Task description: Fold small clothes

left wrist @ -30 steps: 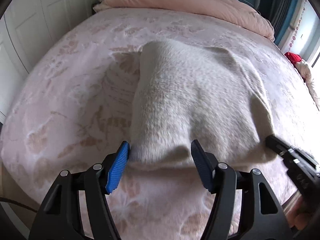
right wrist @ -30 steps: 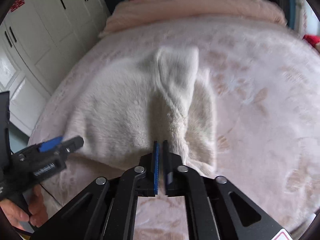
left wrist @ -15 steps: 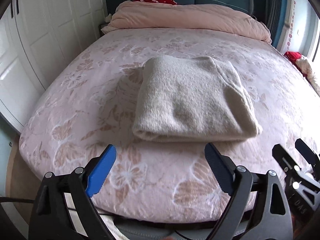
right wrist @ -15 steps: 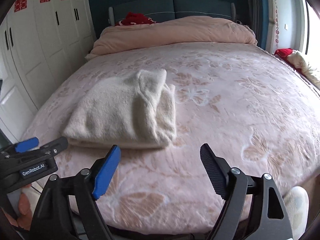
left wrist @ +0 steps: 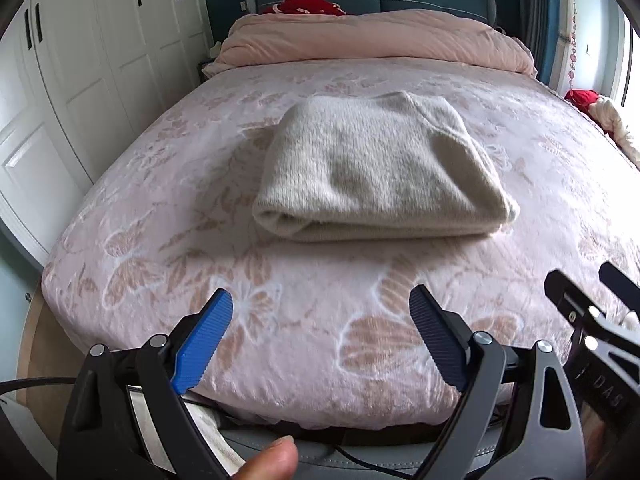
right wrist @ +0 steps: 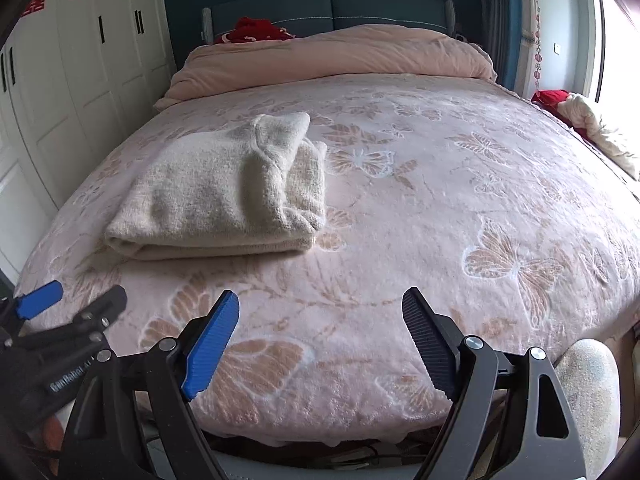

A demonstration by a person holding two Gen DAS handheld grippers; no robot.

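Bed [left wrist: 160,264]: you're looking along a pink butterfly-print cover, with a rolled pink quilt [left wrist: 376,40] lying along the head edge.
Sweater [left wrist: 376,168]: there's your cream knit, lying flat on the cover toward the left side, set a little back from the foot edge, with nothing touching it.
Fold: it reads as a tidy rectangle, with a doubled edge facing you and a sleeve [right wrist: 276,160] tucked across the top at its right end, clearest in the right wrist view.
Done: by my read the folding on this piece is finished, since the layers are stacked and no loose hem trails out.
Left: at most a small squaring of that right end, where the under layer peeks out past the sleeve; I see no other small clothes on the cover.
Left gripper [left wrist: 320,336]: you've got it at the foot edge, jaws spread wide, nothing between them.
Right gripper [right wrist: 320,332]: same story to the right of it, jaws spread wide, holding nothing, well clear of the sweater.
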